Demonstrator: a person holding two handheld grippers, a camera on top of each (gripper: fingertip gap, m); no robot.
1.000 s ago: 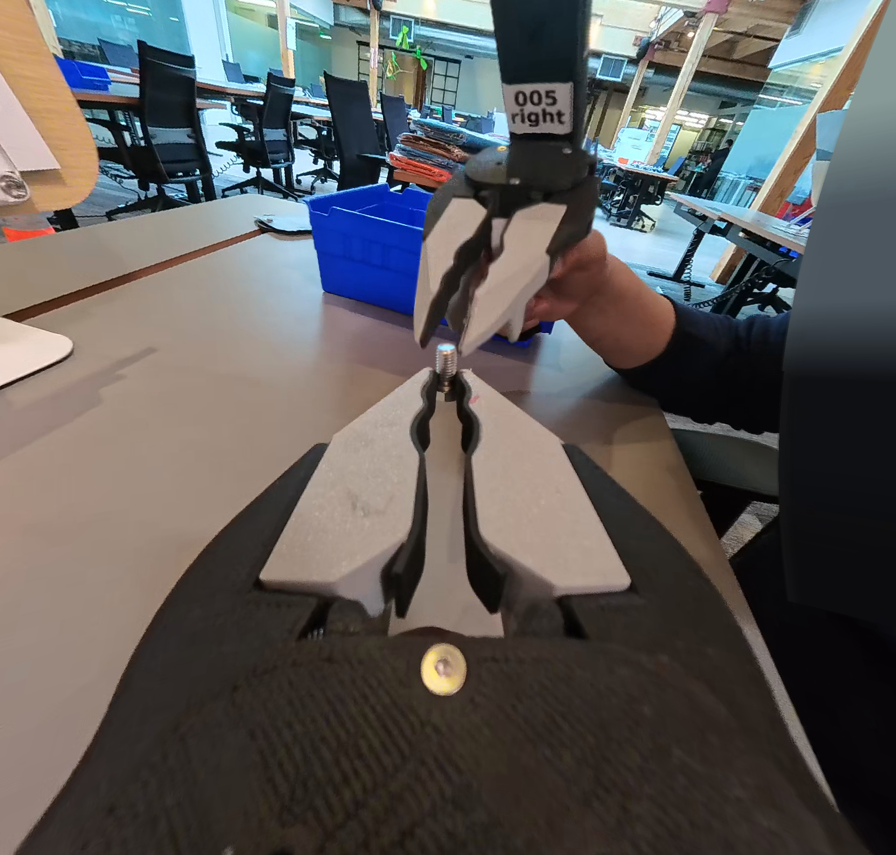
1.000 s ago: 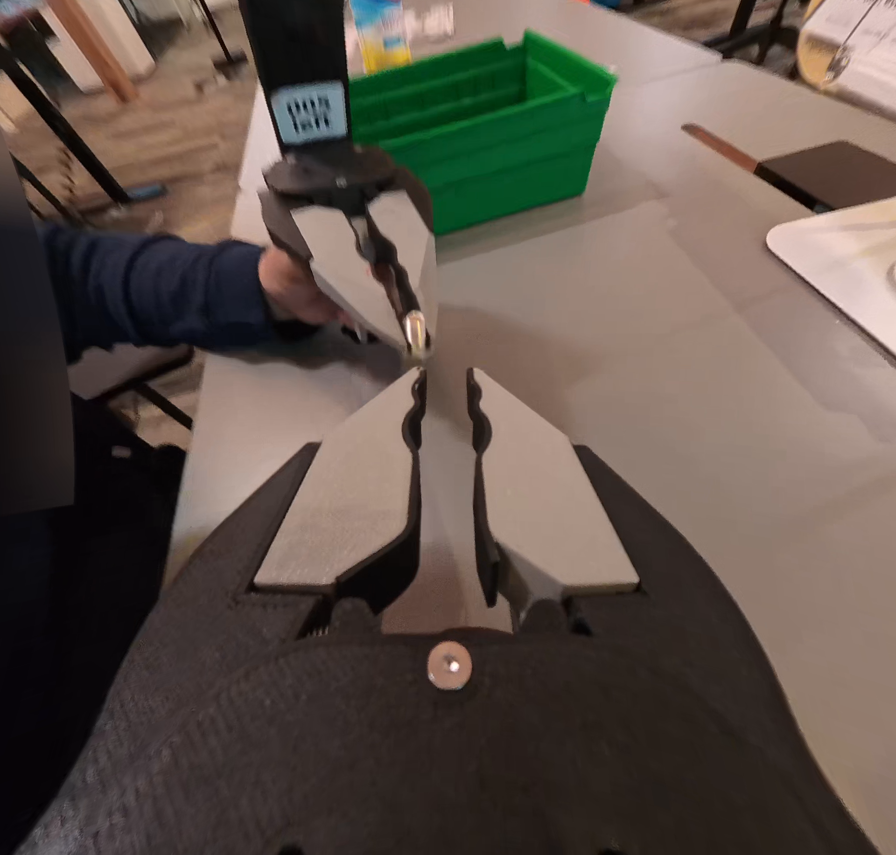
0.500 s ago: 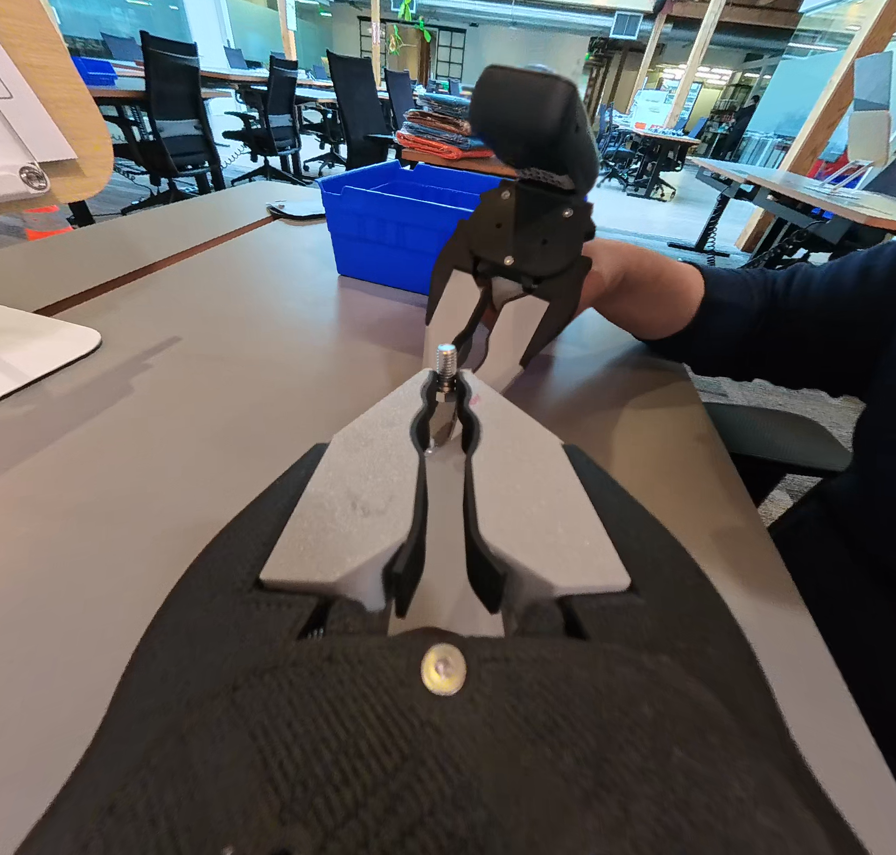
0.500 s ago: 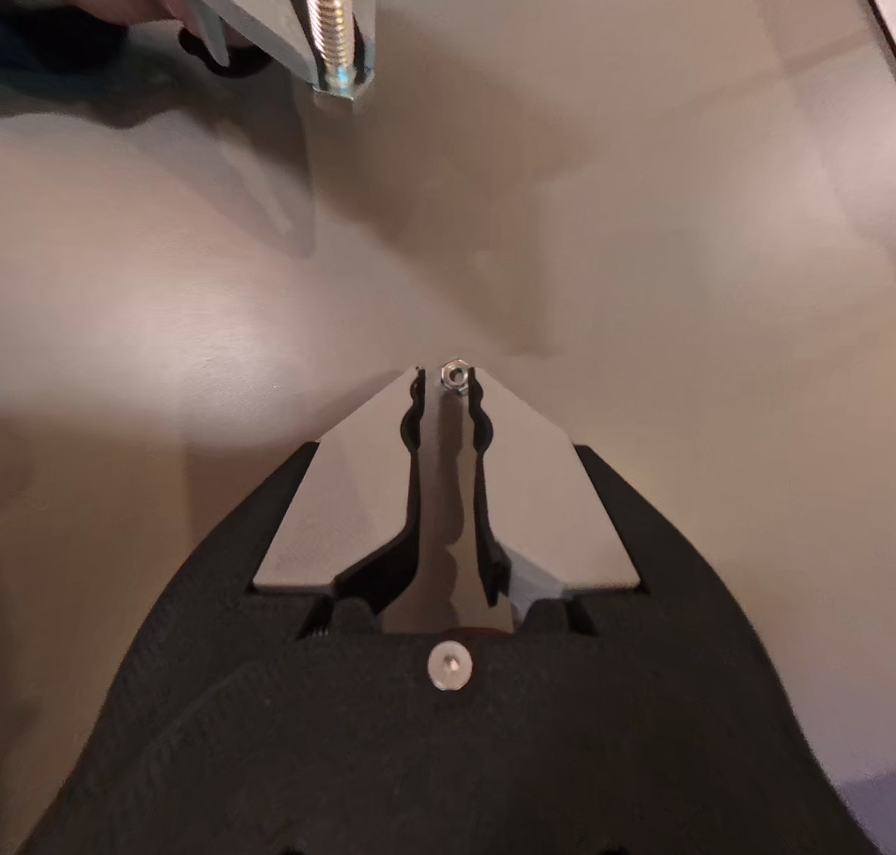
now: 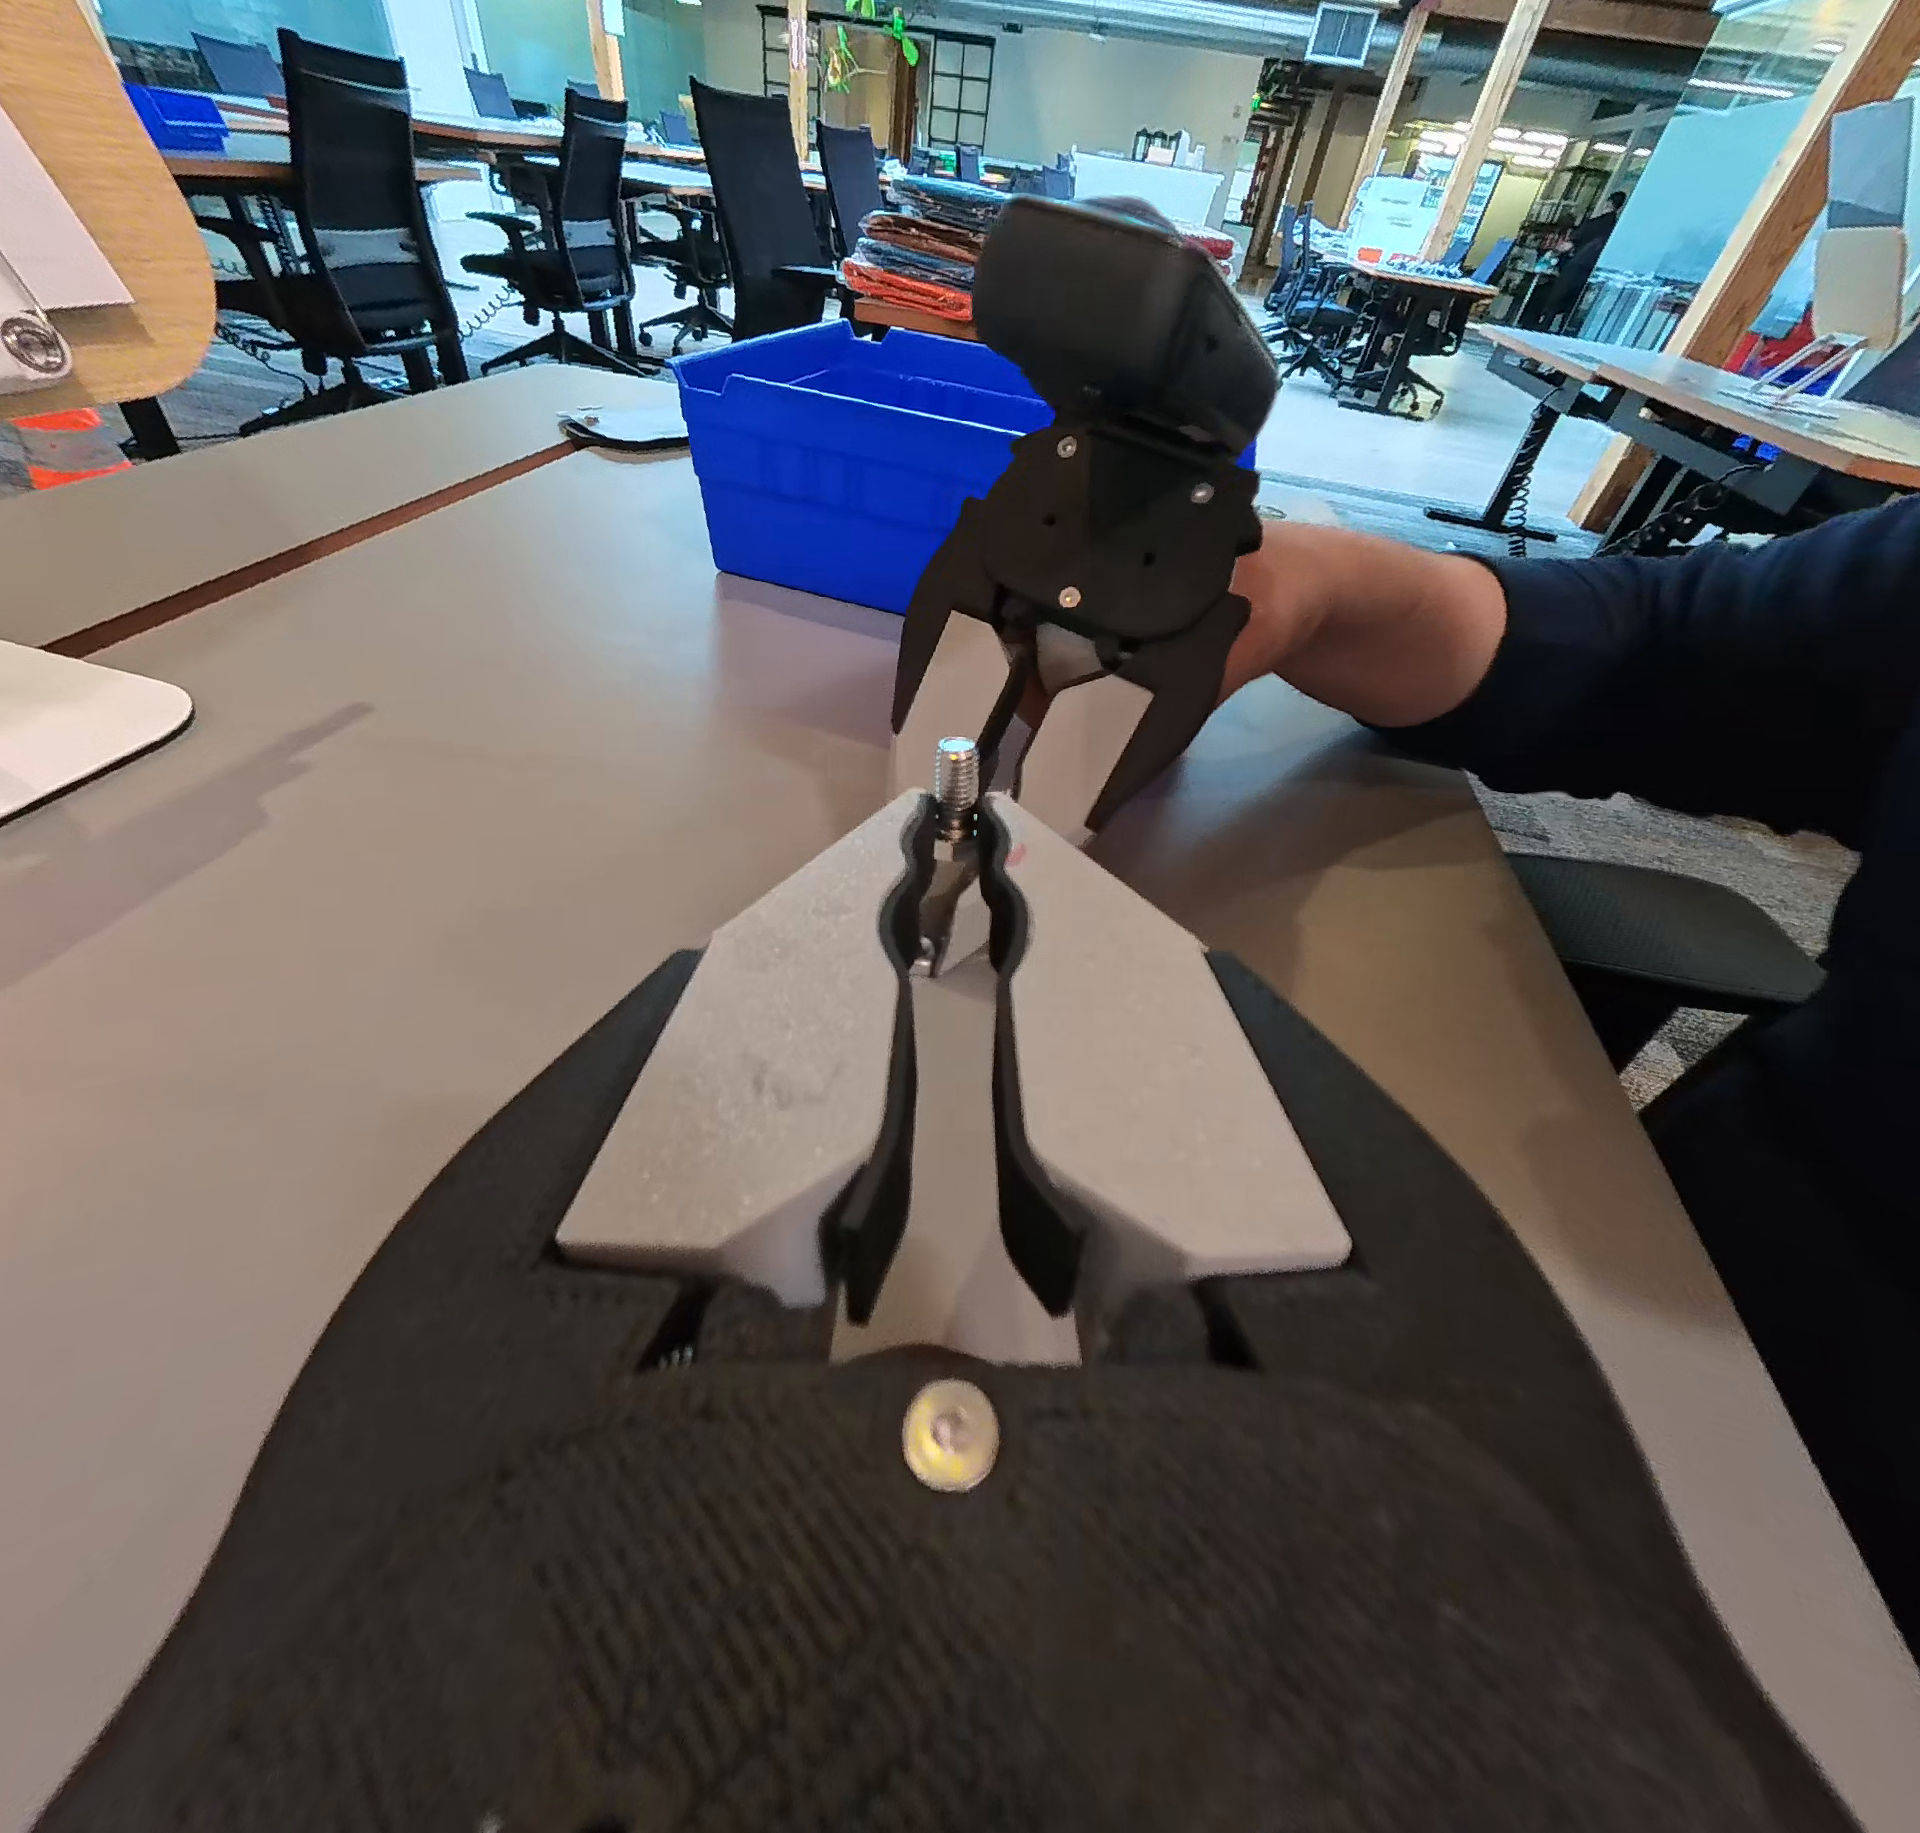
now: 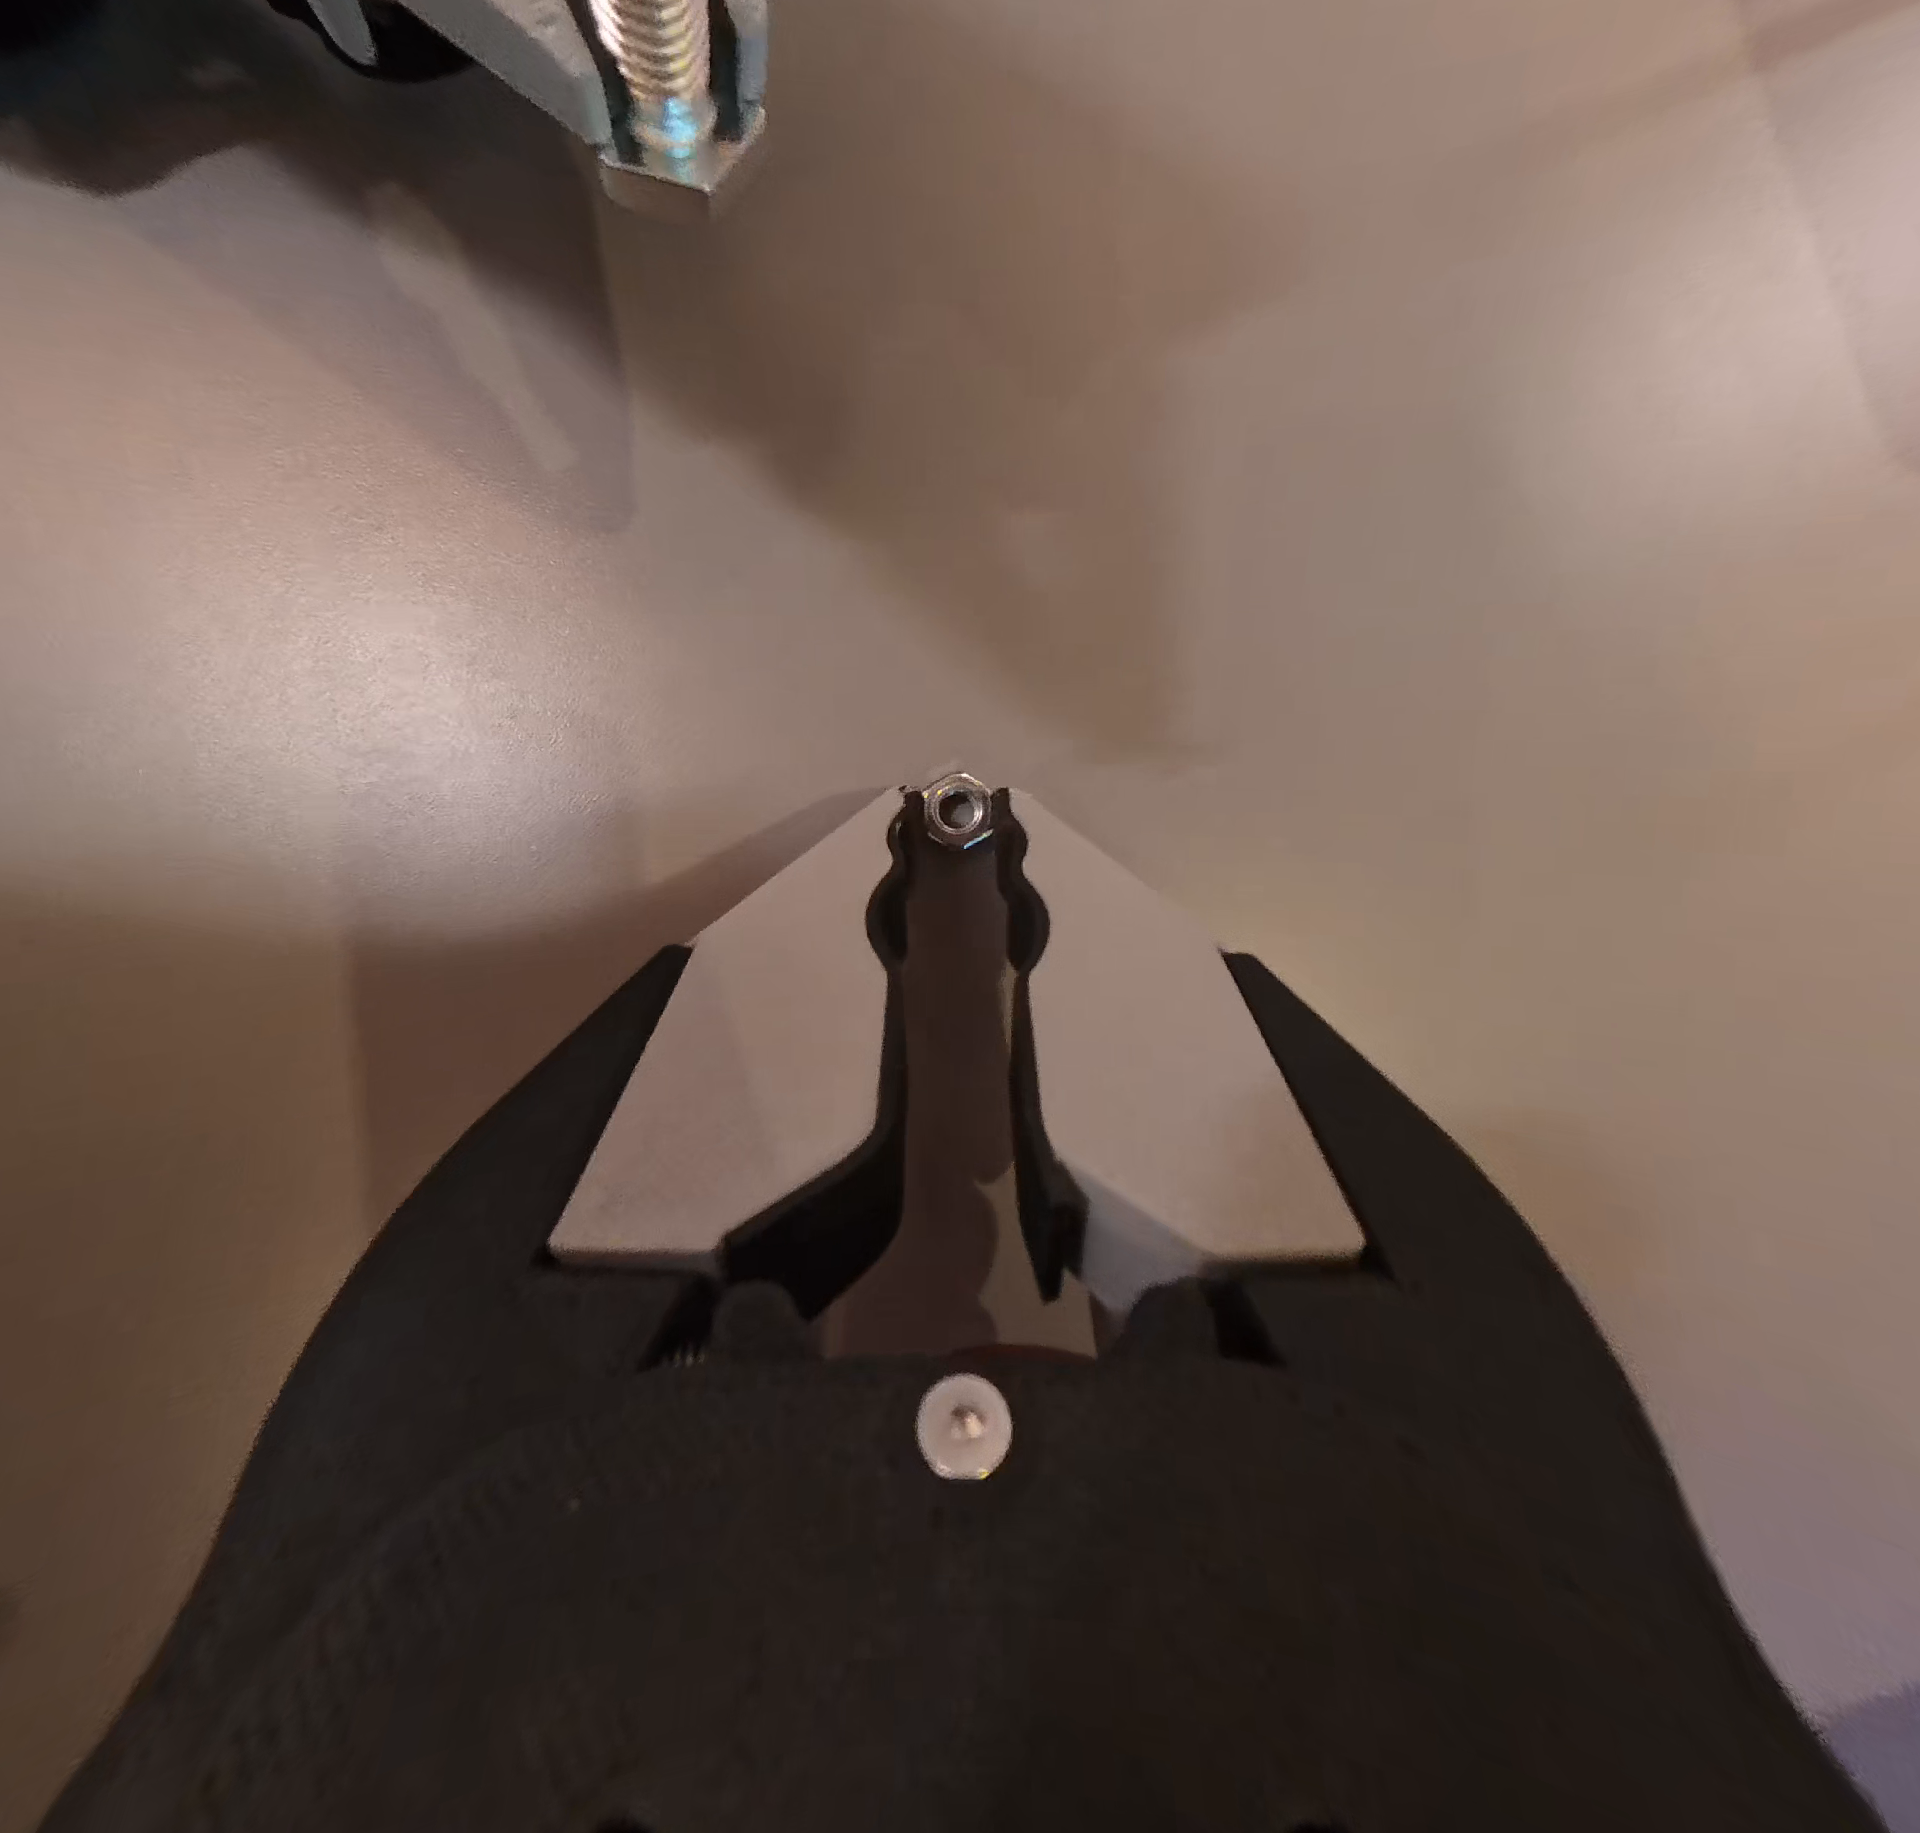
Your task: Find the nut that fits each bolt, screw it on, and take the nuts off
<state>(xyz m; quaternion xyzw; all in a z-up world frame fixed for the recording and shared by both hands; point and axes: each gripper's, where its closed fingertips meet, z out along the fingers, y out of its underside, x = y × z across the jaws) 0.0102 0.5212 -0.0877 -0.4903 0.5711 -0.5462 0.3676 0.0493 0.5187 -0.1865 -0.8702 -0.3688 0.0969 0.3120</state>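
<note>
In the left wrist view my left gripper point(image 5: 954, 809) is shut on a silver bolt point(image 5: 956, 770), which stands upright with its threaded end above the fingertips. Just beyond it my right gripper point(image 5: 1029, 734) points down at the grey table point(image 5: 468, 744), held by a hand in a dark sleeve. In the right wrist view my right gripper point(image 6: 956, 804) looks straight down with its fingertips closed on a small silver nut point(image 6: 958, 813) on the table. The left gripper point(image 6: 675, 162) with the bolt point(image 6: 649, 27) shows at the top left, a short way from the nut.
A blue bin point(image 5: 852, 474) stands on the table behind the grippers. A white flat object point(image 5: 62, 723) lies at the far left. The table's right edge point(image 5: 1538, 910) runs close to the right hand. Office chairs and desks fill the background. Across from one pair of fingers to the other is roughly 11 centimetres.
My right gripper tipped down to the table and its fingers closed in on the nut. My left gripper kept the bolt and stayed almost still.
</note>
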